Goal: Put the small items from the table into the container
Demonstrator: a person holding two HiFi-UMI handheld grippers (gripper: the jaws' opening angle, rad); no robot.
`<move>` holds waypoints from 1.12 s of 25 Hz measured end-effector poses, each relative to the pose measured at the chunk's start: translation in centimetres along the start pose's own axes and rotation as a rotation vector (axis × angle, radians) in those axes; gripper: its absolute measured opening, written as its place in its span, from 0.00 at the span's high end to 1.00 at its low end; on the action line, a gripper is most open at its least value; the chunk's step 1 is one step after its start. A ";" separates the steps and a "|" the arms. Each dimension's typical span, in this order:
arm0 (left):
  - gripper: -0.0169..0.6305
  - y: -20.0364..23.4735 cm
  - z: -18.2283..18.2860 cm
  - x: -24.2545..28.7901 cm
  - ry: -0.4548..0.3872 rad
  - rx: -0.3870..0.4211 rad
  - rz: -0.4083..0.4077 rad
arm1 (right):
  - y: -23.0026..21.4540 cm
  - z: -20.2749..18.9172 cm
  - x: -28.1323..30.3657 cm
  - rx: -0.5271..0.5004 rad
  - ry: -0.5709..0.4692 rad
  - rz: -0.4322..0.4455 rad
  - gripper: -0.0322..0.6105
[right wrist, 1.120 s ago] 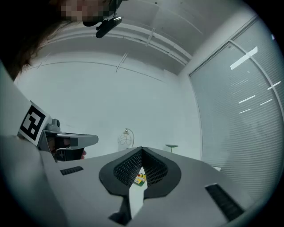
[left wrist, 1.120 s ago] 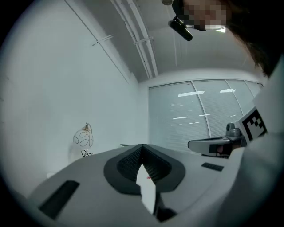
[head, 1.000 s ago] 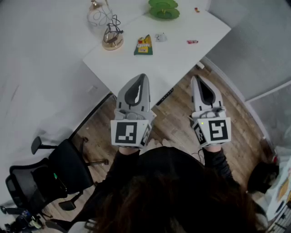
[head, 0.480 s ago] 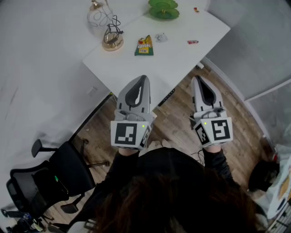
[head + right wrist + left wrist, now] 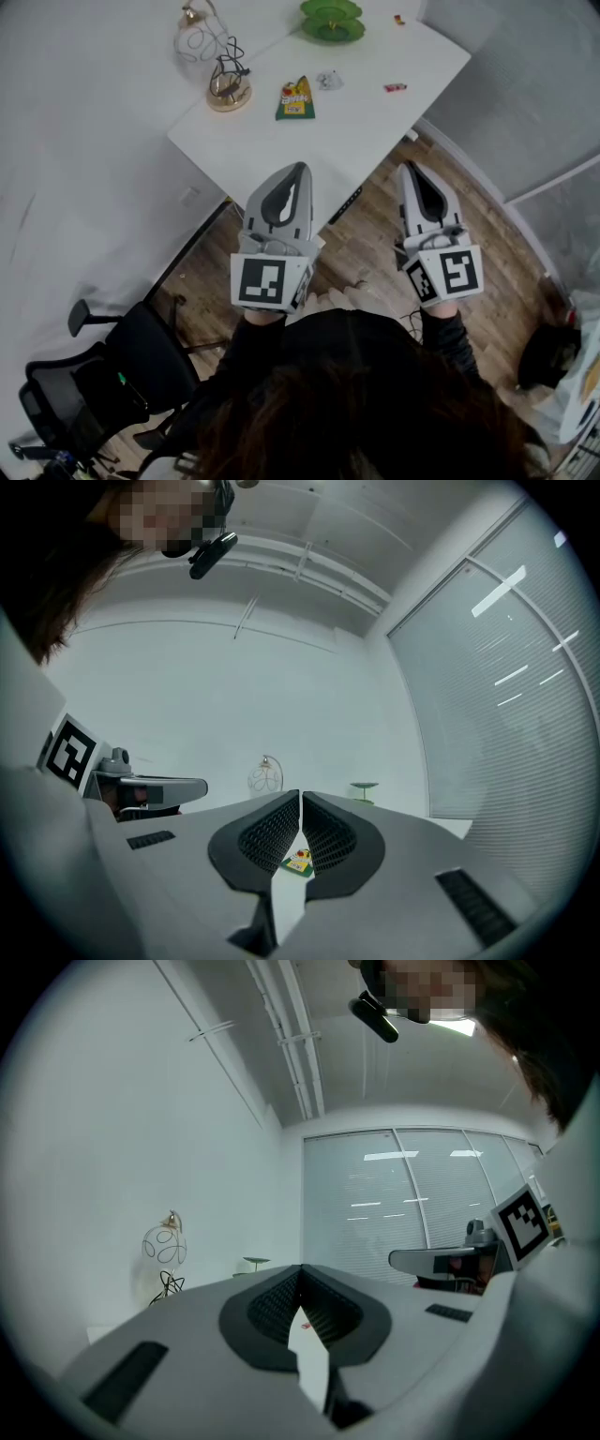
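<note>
Our left gripper (image 5: 298, 171) & right gripper (image 5: 410, 170) are both closed, empty. At 12 o'clock lie packet (image 5: 295, 97), wrapper (image 5: 329, 80), candy (image 5: 395, 87), dish (image 5: 331, 19) beyond. The candy's nr the table (image 5: 375, 131) edge, so imo we could flick it off.

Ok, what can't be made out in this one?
Head view: the red item and the grey item on the table are too small to identify.
Head view: the green container is at the top edge; its contents are unclear.
Right gripper view: the right gripper hides part of the yellow packet behind its shut jaws.
</note>
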State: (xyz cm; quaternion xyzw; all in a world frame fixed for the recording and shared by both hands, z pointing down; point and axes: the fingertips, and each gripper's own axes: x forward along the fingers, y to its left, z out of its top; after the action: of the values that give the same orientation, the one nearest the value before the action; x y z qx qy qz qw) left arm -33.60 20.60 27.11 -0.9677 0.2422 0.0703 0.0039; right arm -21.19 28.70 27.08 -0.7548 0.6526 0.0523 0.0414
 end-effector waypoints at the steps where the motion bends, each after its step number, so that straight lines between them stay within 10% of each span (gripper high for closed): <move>1: 0.97 -0.2 0.0 0.2 0.000 0.005 -0.005 | -0.2 0.0 0.0 0.007 -0.003 -0.004 0.91; 28: 0.97 -5.3 -2.2 16.5 0.011 -0.003 0.131 | -16.3 -2.5 7.5 0.067 0.029 0.167 0.91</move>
State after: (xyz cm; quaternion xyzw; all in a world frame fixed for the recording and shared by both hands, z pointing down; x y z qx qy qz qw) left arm -16.39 17.45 26.82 -0.9501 0.3051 0.0652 -0.0035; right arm -3.91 23.36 28.51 -0.6967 0.7150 0.0229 0.0527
